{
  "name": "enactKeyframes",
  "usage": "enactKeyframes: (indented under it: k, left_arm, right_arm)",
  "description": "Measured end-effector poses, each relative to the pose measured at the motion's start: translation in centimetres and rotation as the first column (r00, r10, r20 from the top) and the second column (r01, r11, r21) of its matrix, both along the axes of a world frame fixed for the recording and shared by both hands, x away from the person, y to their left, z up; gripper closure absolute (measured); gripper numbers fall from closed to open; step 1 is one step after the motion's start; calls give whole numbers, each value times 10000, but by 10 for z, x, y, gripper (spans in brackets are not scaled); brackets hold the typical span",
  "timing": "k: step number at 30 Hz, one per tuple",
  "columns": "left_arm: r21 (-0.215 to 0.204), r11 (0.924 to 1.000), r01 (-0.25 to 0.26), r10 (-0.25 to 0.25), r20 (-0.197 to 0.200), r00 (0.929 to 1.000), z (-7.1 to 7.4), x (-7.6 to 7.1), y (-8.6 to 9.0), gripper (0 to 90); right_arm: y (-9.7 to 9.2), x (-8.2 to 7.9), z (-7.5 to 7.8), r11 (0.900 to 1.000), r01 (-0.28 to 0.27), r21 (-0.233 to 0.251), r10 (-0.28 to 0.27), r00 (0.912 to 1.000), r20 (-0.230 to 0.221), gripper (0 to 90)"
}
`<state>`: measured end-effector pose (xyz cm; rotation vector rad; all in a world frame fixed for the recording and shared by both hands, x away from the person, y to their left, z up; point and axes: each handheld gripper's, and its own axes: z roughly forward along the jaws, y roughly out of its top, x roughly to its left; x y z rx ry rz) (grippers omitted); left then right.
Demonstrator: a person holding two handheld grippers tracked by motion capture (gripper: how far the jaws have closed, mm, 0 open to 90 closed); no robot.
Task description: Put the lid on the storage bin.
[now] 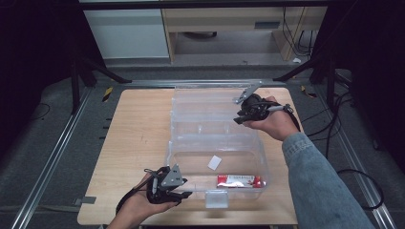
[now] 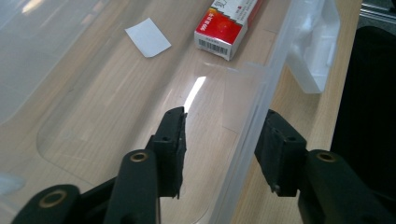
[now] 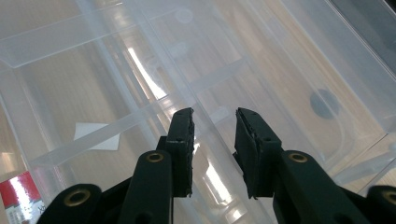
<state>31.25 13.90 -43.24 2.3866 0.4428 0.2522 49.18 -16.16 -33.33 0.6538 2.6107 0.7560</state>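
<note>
I see a clear plastic box (image 1: pixel 217 157) lying open on the wooden table (image 1: pixel 138 138), its lid (image 1: pixel 210 102) folded back toward twelve o'clock. Inside the base, at about five o'clock, lies a red carton (image 1: pixel 240 181), and just above it toward eleven a white slip (image 1: pixel 214 162) of paper. A latch tab (image 1: pixel 216 199) hangs off the front wall at six o'clock.

My left gripper (image 1: pixel 184 194) sits at the box's seven o'clock corner. In the left gripper view its jaws straddle the front wall (image 2: pixel 254 121): one pad inside the base, the other outside over the table, gap moderate. Neither pad visibly presses the wall, so I call it loose around the wall, not clamped. The carton (image 2: pixel 223 25) and slip (image 2: pixel 148 37) lie beyond, at twelve and eleven o'clock of that view.

My right gripper (image 1: pixel 237 120) is at the box's two o'clock side, at the lid's right edge. In the right gripper view (image 3: pixel 214 122) its jaws stand narrow, pads apart, with a clear rib between them; I cannot tell whether they pinch it.
</note>
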Motion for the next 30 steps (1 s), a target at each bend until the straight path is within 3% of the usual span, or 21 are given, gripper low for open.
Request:
enactKeyframes:
  k: [3,9,21,30]
  left_arm:
    - [164,9998,108,-107,-58,9999,-1,0,-2,594]
    - [113,9999,104,-102,-126,9999,-2,2,-2,714]
    - [-107,9995,-306,303,-219,9993,2,30,1,704]
    - [-170,9997,-163,156,-363,9992,2,54,3,706]
  right_arm:
    - [1,0,0,10000,-21,-63,21,10000,-4,682]
    - [1,3,0,9998,2,-190,0,9999,106,691]
    - [6,25,1,9988,277,-411,-266,9993,257,691]
    - [6,45,2,9983,434,-379,-430,9990,103,688]
